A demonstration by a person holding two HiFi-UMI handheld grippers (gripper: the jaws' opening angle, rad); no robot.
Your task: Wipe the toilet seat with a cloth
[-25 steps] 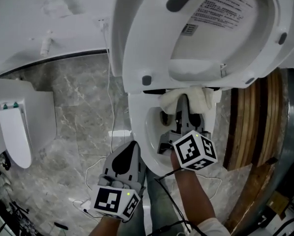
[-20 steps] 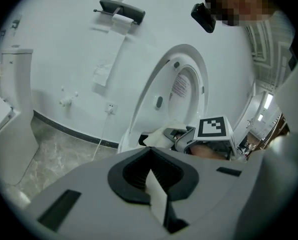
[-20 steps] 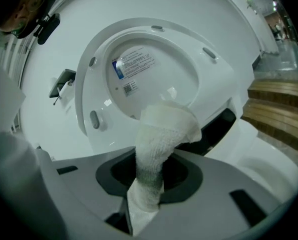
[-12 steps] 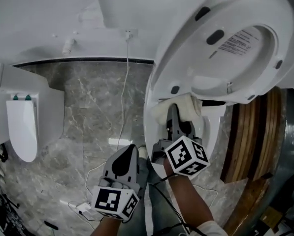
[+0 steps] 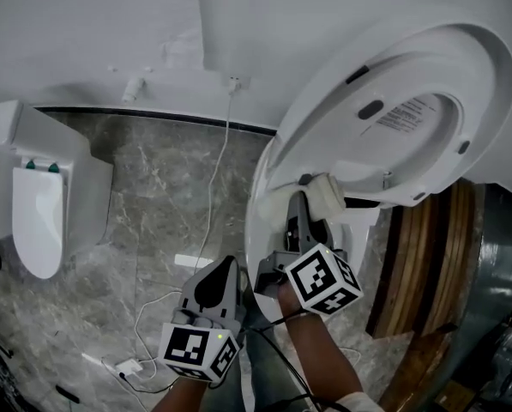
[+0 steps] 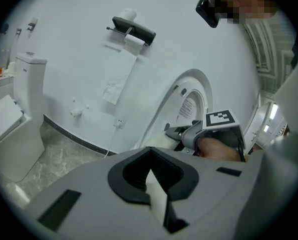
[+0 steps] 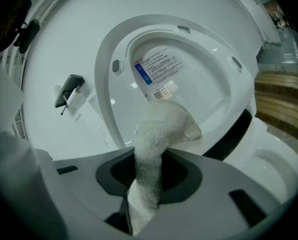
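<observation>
The white toilet seat (image 5: 410, 127) stands raised over the bowl (image 5: 257, 230). My right gripper (image 5: 303, 200) is shut on a white terry cloth (image 5: 324, 191), whose bunched end lies against the lower part of the raised seat. In the right gripper view the cloth (image 7: 161, 126) runs out from between the jaws of the right gripper (image 7: 148, 184) to the seat's underside (image 7: 198, 49), just below a printed label (image 7: 156, 69). My left gripper (image 5: 219, 273) hangs beside the bowl, left of the right one. It (image 6: 153, 184) is shut with nothing in it.
A second white toilet (image 5: 41, 204) stands at the far left on the marble floor. A cable (image 5: 213, 187) runs down from a wall socket to a plug block (image 5: 123, 369). Wooden slats (image 5: 418, 264) stand right of the bowl. A paper holder (image 6: 134, 31) hangs on the wall.
Both grippers have risen. The right one has carried the cloth from over the bowl's back up to the raised seat's lower edge. The left stays shut and empty.
</observation>
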